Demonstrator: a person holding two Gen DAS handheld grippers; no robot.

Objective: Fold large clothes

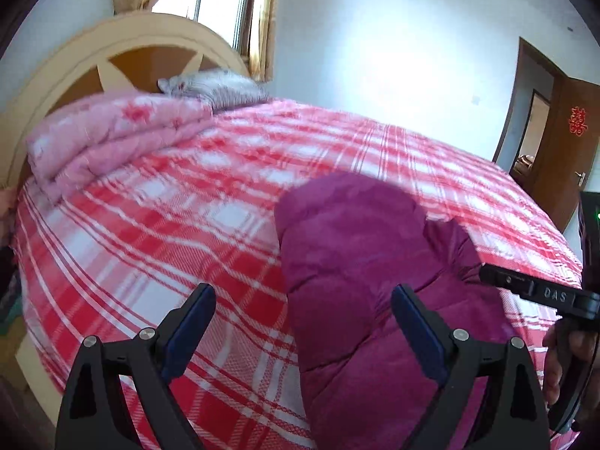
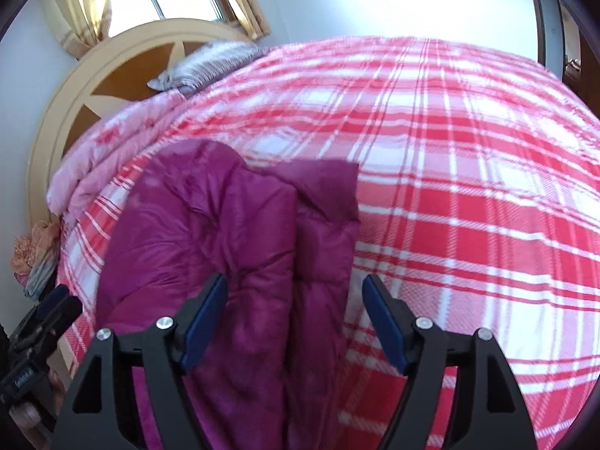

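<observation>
Two claws: both were in view above the bed, each with its blue-padded fingers spread wide and nothing between them.
Left claw (image 1: 303, 322): gaped wide above the near part of the bed, its left finger over the checked blanket and its right finger over the coat; it held nothing.
Right claw (image 2: 296, 311): stood wide open over the coat's near end, with fabric seen between the fingers but not pinched by them; whether the pads touched the cloth could not be told.
Coat (image 1: 360, 281): a puffy magenta quilted garment lay on the bed, folded lengthwise into a long bundle that ran from the near edge toward the middle.
Coat in the right wrist view (image 2: 210, 232): two padded layers lay side by side with a seam-like crease between them, and a flatter flap stuck out at the far end.
Blanket (image 1: 150, 225): red and white checks covered the whole mattress under the coat.
Pink quilt (image 1: 105, 135): rolled up at the head of the bed, well apart from the coat.
Pillow (image 1: 213, 84): grey and striped, just behind the pink quilt against the headboard.
Headboard (image 1: 75, 60): cream and brown, rounded, under a curtained window (image 1: 221, 3).
Door (image 1: 562, 142): brown, open, at the far right with a red paper ornament on it.
</observation>
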